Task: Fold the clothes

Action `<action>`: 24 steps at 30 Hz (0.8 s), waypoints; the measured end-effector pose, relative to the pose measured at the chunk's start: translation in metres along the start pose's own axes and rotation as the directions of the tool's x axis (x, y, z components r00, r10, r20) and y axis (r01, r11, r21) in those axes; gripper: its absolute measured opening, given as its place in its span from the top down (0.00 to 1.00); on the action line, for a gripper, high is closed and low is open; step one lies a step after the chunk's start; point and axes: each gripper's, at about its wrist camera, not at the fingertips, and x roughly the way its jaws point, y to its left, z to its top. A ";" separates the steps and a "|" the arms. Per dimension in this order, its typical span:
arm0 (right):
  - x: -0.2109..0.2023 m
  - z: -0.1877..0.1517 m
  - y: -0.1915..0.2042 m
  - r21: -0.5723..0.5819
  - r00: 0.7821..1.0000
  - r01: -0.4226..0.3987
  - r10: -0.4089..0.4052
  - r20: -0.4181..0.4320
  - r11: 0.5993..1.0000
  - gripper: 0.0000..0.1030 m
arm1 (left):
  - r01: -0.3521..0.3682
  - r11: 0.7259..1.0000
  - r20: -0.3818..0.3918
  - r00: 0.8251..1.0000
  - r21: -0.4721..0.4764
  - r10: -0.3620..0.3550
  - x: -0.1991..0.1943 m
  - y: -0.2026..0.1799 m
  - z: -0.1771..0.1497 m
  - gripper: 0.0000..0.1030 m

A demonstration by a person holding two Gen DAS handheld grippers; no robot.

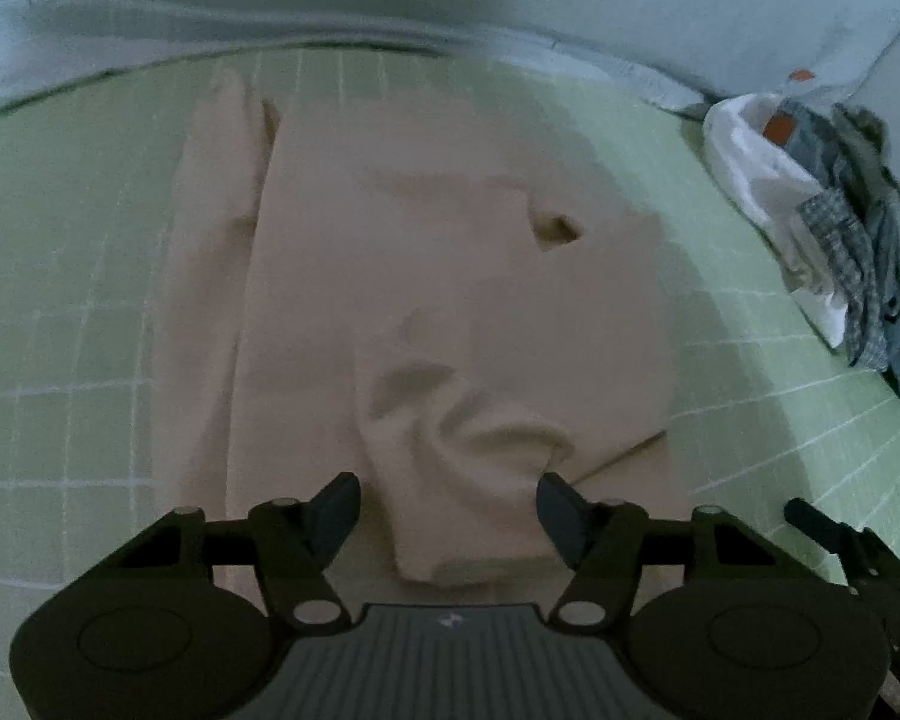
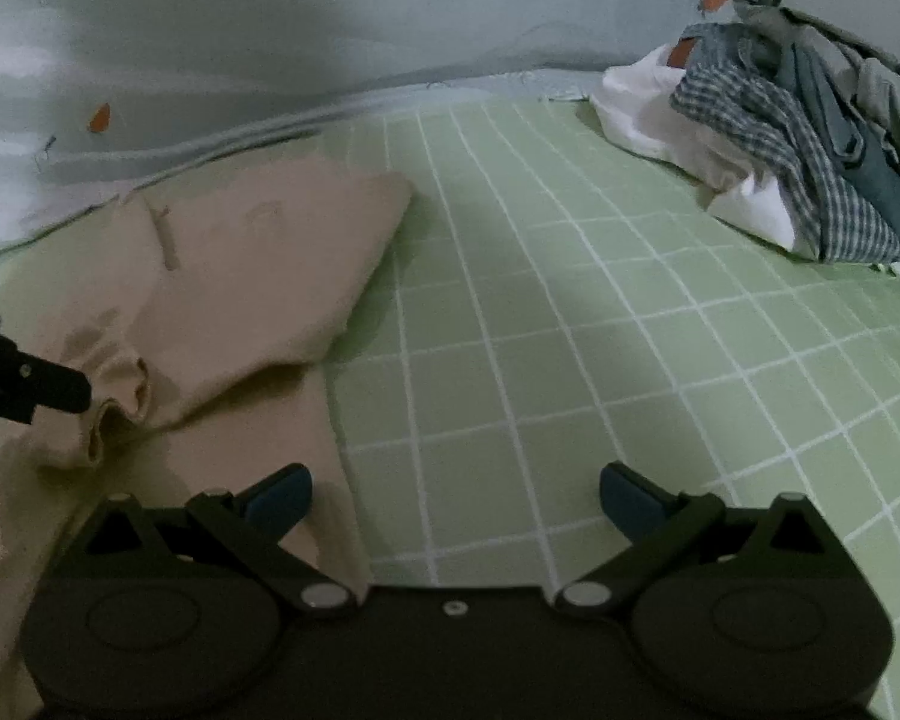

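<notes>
A beige garment (image 1: 426, 276) lies spread on the green checked sheet (image 1: 60, 276), partly folded, with a bunched fold of cloth near its front edge. My left gripper (image 1: 447, 510) is open, its fingers on either side of that bunched fold, low over the cloth. In the right wrist view the beige garment (image 2: 240, 276) lies at the left, and a left gripper fingertip (image 2: 60, 390) touches its puckered edge. My right gripper (image 2: 456, 498) is open and empty above the garment's right edge and the bare green sheet (image 2: 570, 330).
A pile of unfolded clothes (image 2: 780, 138), white, checked and blue-grey, lies at the back right of the bed; it also shows in the left wrist view (image 1: 828, 222). A pale grey quilt (image 2: 270, 42) with small orange marks runs along the back.
</notes>
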 end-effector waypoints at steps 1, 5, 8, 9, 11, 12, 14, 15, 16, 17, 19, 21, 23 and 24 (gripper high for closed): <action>0.001 0.000 0.001 -0.007 1.000 0.006 -0.006 -0.003 1.000 0.00 | 0.007 1.000 -0.010 1.000 -0.001 -0.007 0.003 0.001 -0.001 0.47; 0.004 0.003 0.004 -0.018 1.000 0.014 -0.014 -0.014 1.000 0.00 | 0.012 1.000 0.001 1.000 0.003 -0.012 0.002 0.004 -0.002 0.86; 0.005 0.005 0.006 -0.020 1.000 0.015 -0.016 -0.022 1.000 0.00 | 0.029 0.999 0.033 0.999 -0.035 -0.028 -0.007 0.011 0.001 0.91; 0.005 0.006 0.008 -0.020 1.000 0.013 -0.013 -0.024 1.000 0.00 | 0.024 0.999 0.062 0.998 -0.038 -0.021 -0.016 0.013 0.003 0.91; 0.006 0.009 0.010 -0.024 1.000 0.005 -0.006 -0.022 1.000 0.00 | 0.018 0.999 0.121 0.993 -0.047 -0.013 -0.033 0.018 0.006 0.91; 0.006 0.010 0.012 -0.028 1.000 0.002 -0.002 -0.019 1.000 0.00 | 0.018 0.998 0.152 0.988 -0.052 -0.010 -0.042 0.021 0.008 0.91; 0.006 0.013 0.017 -0.040 1.000 -0.011 0.010 -0.011 0.999 0.00 | 0.005 0.997 0.213 0.977 -0.072 0.011 -0.062 0.029 0.012 0.91; 0.005 0.014 0.020 -0.047 1.000 -0.018 0.017 -0.006 0.999 0.00 | -0.007 0.996 0.243 0.970 -0.086 0.028 -0.072 0.033 0.014 0.91; 0.004 0.015 0.024 -0.058 1.000 -0.026 0.026 0.000 0.998 0.00 | -0.018 0.995 0.273 0.961 -0.100 0.045 -0.082 0.038 0.016 0.91; 0.004 0.016 0.028 -0.068 0.999 -0.033 0.033 0.005 0.997 0.00 | -0.031 0.992 0.305 0.950 -0.124 0.067 -0.092 0.046 0.018 0.92; 0.002 0.018 0.036 -0.093 0.999 -0.044 0.045 0.013 0.995 0.00 | -0.051 0.984 0.356 0.928 -0.170 0.109 -0.108 0.062 0.020 0.92; -0.001 0.018 0.045 -0.120 0.998 -0.053 0.056 0.021 0.991 0.00 | -0.077 0.969 0.388 0.907 -0.233 0.165 -0.123 0.082 0.022 0.91; -0.004 0.018 0.053 -0.145 0.998 -0.056 0.061 0.028 0.988 0.00 | -0.109 0.951 0.401 0.888 -0.288 0.223 -0.131 0.099 0.021 0.91; -0.005 0.018 0.056 -0.157 0.998 -0.058 0.063 0.030 0.986 0.00 | -0.130 0.938 0.385 0.887 -0.322 0.255 -0.132 0.108 0.017 0.91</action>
